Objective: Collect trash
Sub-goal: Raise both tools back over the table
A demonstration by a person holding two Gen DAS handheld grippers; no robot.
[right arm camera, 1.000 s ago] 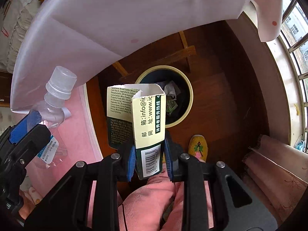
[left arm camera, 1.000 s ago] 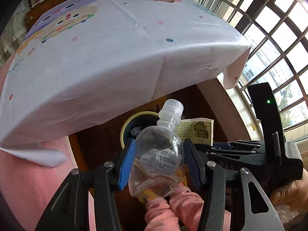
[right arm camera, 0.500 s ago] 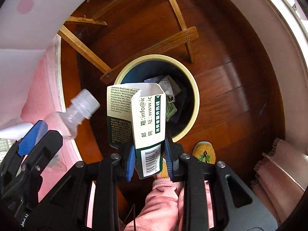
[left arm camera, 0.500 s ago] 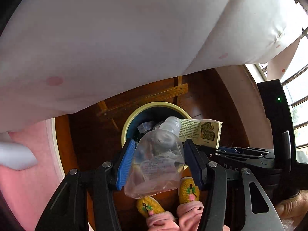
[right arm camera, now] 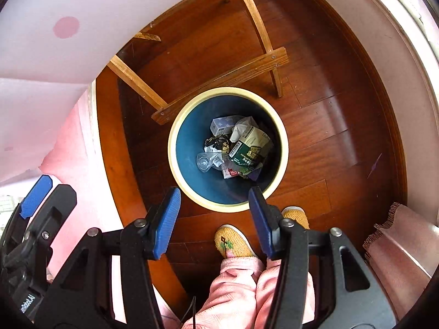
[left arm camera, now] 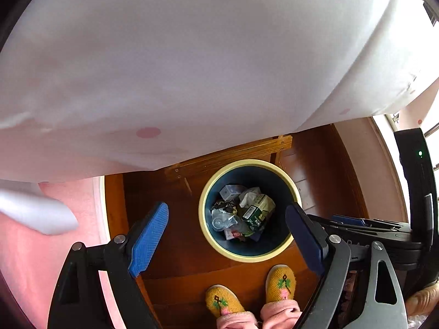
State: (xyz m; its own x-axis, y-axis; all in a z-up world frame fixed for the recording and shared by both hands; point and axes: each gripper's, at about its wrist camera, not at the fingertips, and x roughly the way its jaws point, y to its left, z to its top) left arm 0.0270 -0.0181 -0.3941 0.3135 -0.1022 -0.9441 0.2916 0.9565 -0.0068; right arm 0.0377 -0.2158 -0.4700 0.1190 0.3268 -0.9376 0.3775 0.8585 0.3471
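Trash lies straight below both grippers: the plastic bottle [right arm camera: 204, 162] and green carton [right arm camera: 248, 149] rest inside the waste bin [right arm camera: 175, 126]. Left gripper [left arm camera: 226, 240] and right gripper [right arm camera: 215, 219] hang above it, jaws spread wide, holding nothing.

Right gripper [right arm camera: 214, 219], jaws spread wide with nothing between the blue pads [right arm camera: 166, 220], held above a round bin [right arm camera: 175, 170] with a cream rim and dark blue interior. The bin stands on a wooden floor [right arm camera: 329, 87], just beside a light wooden frame [right arm camera: 219, 78]. Inside lie a clear plastic bottle [right arm camera: 205, 161], a green-and-cream carton [right arm camera: 251, 148], and crumpled wrappers. Below the bin, two yellow slippers [right arm camera: 233, 241] and pink trouser legs [right arm camera: 241, 288]. The left gripper [right arm camera: 35, 200] appears at the left edge; a white cloth [right arm camera: 82, 8] overhangs the upper left.
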